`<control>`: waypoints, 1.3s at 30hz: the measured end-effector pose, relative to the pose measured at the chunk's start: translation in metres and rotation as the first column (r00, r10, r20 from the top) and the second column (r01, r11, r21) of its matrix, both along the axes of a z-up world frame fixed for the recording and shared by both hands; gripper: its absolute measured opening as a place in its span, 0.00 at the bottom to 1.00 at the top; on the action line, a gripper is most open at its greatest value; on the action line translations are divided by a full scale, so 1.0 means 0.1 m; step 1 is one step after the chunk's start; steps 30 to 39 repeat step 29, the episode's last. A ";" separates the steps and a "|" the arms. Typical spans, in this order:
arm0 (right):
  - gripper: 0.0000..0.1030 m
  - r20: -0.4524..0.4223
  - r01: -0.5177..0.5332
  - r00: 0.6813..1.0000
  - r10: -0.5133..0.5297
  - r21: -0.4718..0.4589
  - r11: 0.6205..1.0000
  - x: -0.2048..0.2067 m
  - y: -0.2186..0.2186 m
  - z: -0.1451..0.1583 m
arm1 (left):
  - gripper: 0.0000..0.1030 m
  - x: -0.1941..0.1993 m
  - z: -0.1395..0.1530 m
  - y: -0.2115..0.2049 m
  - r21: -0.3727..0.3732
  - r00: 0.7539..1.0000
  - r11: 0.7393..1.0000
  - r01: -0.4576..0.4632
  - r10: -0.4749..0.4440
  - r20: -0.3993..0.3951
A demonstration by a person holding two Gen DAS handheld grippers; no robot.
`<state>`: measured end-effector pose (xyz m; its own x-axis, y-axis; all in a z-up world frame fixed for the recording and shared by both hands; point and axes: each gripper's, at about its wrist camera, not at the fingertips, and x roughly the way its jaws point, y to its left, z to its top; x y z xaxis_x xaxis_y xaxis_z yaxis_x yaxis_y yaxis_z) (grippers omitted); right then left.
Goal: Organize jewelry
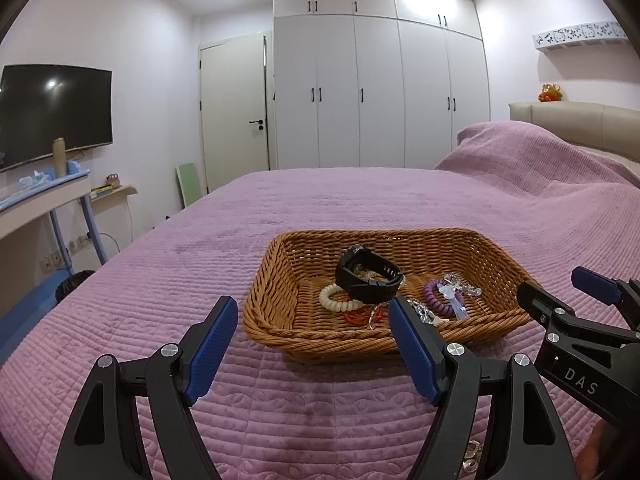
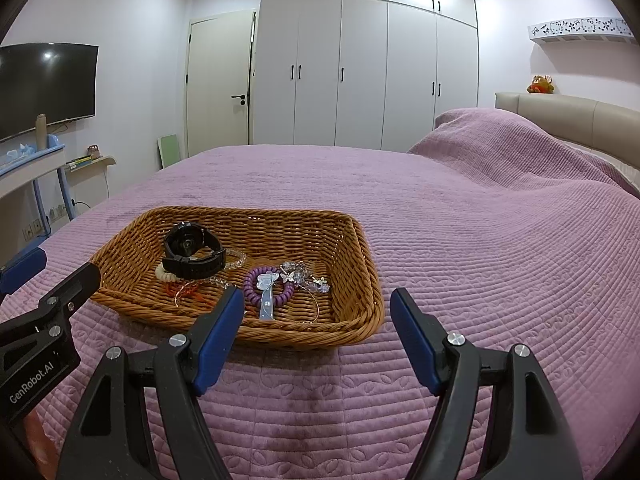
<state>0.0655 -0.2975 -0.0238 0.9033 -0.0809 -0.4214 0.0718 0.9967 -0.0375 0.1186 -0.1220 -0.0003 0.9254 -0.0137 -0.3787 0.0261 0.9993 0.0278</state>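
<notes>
A brown wicker basket (image 1: 280, 280) (image 2: 352, 248) sits on the purple bedspread. In it lie a black watch (image 1: 366, 280) (image 2: 192, 250), a cream coil bracelet (image 1: 332, 300), a purple coil bracelet (image 1: 436, 294) (image 2: 252, 286) with a white tag, red beads (image 1: 354, 316) and clear crystal pieces (image 2: 298, 274). My left gripper (image 1: 312, 330) is open and empty just in front of the basket's near rim. My right gripper (image 2: 318, 322) is open and empty at the basket's near right corner. A small shiny piece (image 1: 472, 454) lies on the bed below the left gripper.
The purple bedspread (image 2: 480, 240) stretches far around the basket, rising over pillows at the right by a beige headboard (image 2: 568, 120). A desk with a TV (image 1: 52, 108) stands off the bed's left side. White wardrobes (image 1: 380, 92) fill the back wall.
</notes>
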 end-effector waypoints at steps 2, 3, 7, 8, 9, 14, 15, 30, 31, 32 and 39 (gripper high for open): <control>0.75 0.000 0.000 1.000 0.000 -0.001 1.000 0.00 0.00 0.00 | 0.76 0.01 0.00 0.01 -0.003 1.000 1.000 -0.001 0.001 -0.003; 0.75 0.000 0.000 1.000 0.000 -0.001 1.000 -0.01 0.00 0.00 | 0.76 0.01 0.00 0.01 -0.004 1.000 1.000 -0.001 0.001 -0.004; 0.75 0.000 0.000 1.000 0.000 0.000 1.000 0.00 0.00 0.00 | 0.76 0.01 0.00 0.01 -0.001 1.000 1.000 -0.001 0.001 -0.002; 0.75 0.000 0.000 1.000 0.000 0.000 1.000 0.00 0.00 0.00 | 0.76 0.01 0.00 0.01 0.001 1.000 1.000 0.002 -0.002 -0.002; 0.75 0.000 0.000 1.000 0.000 0.000 1.000 0.00 0.00 0.00 | 0.76 0.00 0.00 0.01 0.002 1.000 1.000 0.005 -0.005 -0.002; 0.75 0.000 -0.001 1.000 0.001 0.001 1.000 0.00 0.00 0.00 | 0.76 -0.01 0.00 -0.02 0.014 1.000 1.000 0.007 -0.007 0.005; 0.75 0.000 0.000 1.000 0.000 0.000 1.000 0.00 0.00 0.00 | 0.76 -0.01 0.00 -0.02 0.015 1.000 1.000 0.007 -0.007 0.006; 0.75 -0.001 -0.001 1.000 0.001 -0.001 1.000 0.00 0.00 -0.01 | 0.76 0.00 0.00 -0.02 0.011 1.000 1.000 0.005 -0.005 -0.001; 0.75 -0.001 -0.001 1.000 0.001 -0.001 1.000 0.00 0.00 -0.01 | 0.76 0.00 0.00 -0.02 0.011 1.000 1.000 0.005 -0.005 -0.001; 0.75 -0.001 -0.001 1.000 0.001 -0.001 1.000 0.00 0.00 -0.01 | 0.76 0.00 0.00 -0.02 0.011 1.000 1.000 0.005 -0.005 -0.001; 0.75 -0.001 -0.001 1.000 0.001 -0.001 1.000 0.00 0.00 -0.01 | 0.76 0.00 0.00 -0.02 0.011 1.000 1.000 0.005 -0.005 -0.001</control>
